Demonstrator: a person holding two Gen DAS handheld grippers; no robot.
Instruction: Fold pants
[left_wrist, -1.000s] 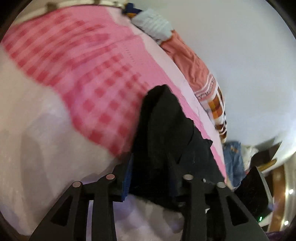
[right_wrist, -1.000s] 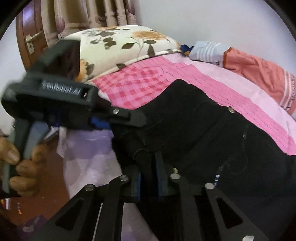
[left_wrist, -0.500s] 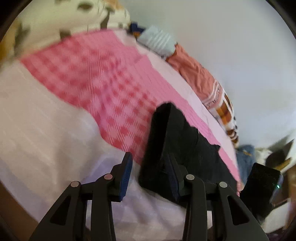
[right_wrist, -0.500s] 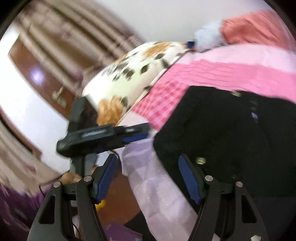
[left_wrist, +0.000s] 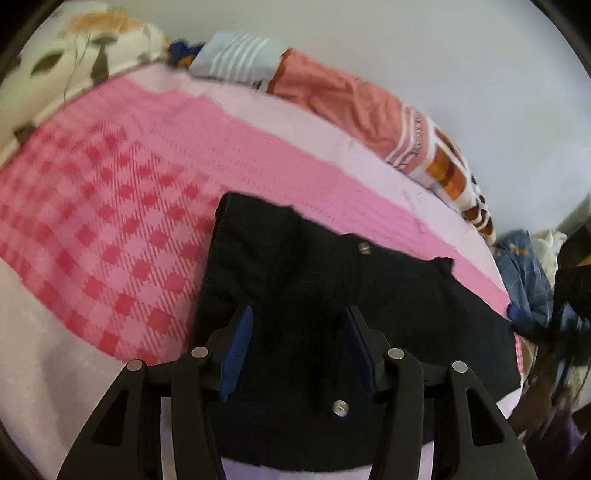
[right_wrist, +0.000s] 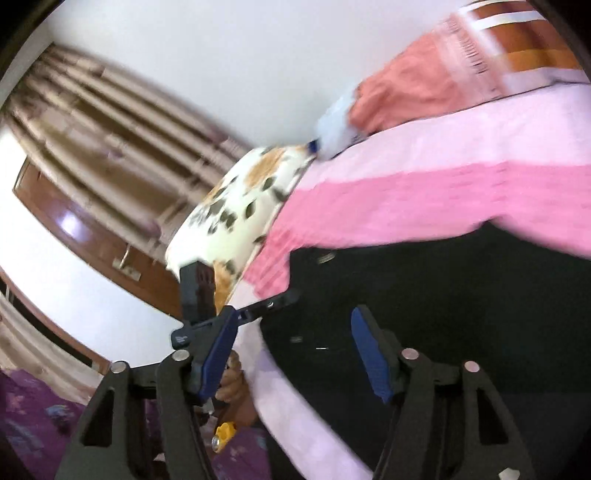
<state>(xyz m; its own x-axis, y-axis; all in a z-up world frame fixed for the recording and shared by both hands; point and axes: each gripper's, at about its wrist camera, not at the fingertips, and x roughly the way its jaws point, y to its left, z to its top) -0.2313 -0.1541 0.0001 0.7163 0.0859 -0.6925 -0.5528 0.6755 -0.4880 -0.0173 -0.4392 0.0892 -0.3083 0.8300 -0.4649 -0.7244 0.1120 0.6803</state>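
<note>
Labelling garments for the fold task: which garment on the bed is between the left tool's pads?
The black pants, spread on the pink checked bedsheet; the orange garment lies by the wall.

Bed (left_wrist: 44, 387) with pink checked and striped cover. Black pants (left_wrist: 332, 280), folded, lie flat on its near edge. Floral pillow (left_wrist: 74, 55) at far left corner. 1 crumpled orange-and-striped garment (left_wrist: 351, 99) lies along the far side by the wall.

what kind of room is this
Most likely a bedroom. The black pants lie on a bed with a pink checked bedspread, a floral pillow sits at its head, and curtains hang by a wooden door.
</note>
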